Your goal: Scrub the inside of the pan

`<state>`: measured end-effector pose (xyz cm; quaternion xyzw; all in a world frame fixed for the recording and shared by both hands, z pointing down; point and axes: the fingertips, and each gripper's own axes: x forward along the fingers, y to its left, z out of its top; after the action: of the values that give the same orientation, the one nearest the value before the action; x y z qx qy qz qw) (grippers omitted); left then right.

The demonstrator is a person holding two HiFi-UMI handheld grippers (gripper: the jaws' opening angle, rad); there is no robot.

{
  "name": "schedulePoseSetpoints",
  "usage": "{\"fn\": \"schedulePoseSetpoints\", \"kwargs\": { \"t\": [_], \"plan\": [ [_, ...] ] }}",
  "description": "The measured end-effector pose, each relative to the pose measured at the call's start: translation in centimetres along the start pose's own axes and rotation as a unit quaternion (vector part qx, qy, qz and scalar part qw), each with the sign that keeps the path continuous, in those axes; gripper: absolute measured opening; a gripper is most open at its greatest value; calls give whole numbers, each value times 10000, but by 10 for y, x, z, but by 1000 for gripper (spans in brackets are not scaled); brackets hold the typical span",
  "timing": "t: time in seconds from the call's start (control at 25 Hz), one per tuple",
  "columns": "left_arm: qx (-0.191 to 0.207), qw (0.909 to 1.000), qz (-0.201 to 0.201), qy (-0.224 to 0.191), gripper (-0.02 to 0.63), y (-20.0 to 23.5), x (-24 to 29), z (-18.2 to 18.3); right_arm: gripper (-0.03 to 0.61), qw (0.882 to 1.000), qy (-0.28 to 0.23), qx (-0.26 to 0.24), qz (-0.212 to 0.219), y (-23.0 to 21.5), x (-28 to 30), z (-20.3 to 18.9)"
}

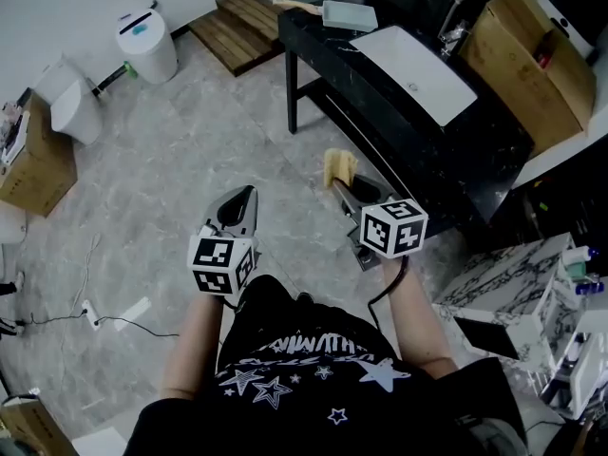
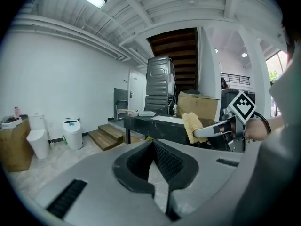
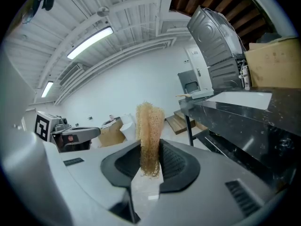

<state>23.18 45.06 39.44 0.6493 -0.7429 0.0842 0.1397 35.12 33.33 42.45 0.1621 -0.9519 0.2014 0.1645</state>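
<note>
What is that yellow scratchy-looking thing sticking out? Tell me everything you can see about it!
It is a scrubbing pad, pale yellow, made of coarse tangled fibres, like a loofah. It looks flat, with frayed edges. The right tool is shut on one end of it, so most of it sticks out forward past the tips. It is held in the air near a black table. Nothing else touches it.

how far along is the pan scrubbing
Done: the sponge is picked up, and the right hand-held gripper is shut on it.
In hand: both grippers are held over the floor, short of the black table. The left hand-held gripper is shut and empty.
Left: all the scrubbing. I can't pick out a pan for certain in any view.
</note>
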Motion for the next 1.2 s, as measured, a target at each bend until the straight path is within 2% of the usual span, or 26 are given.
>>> {"fn": "schedulePoseSetpoints", "kwargs": {
  "t": [0.28, 0.48, 0.64, 0.84, 1.2],
  "plan": [
    [-75, 10000, 5, 60, 8, 14, 33, 7, 89, 9999, 97, 74, 6, -25, 20, 10],
    [-72, 9998, -165, 24, 7, 34, 74, 17, 89, 9998, 56, 150, -146, -51, 44, 24],
    [-32, 9990, -444, -78, 8, 57, 127, 34, 91, 9989, -24, 224, -412, -82, 72, 43],
    [17, 9973, -732, -17, 8, 101, 203, 55, 91, 9967, 57, 350, -726, -121, 125, 72],
    [186, 9903, -1372, 128, 8, 179, 338, 114, 91, 9916, 19, 618, -1134, -180, 238, 150]
  ]
}}
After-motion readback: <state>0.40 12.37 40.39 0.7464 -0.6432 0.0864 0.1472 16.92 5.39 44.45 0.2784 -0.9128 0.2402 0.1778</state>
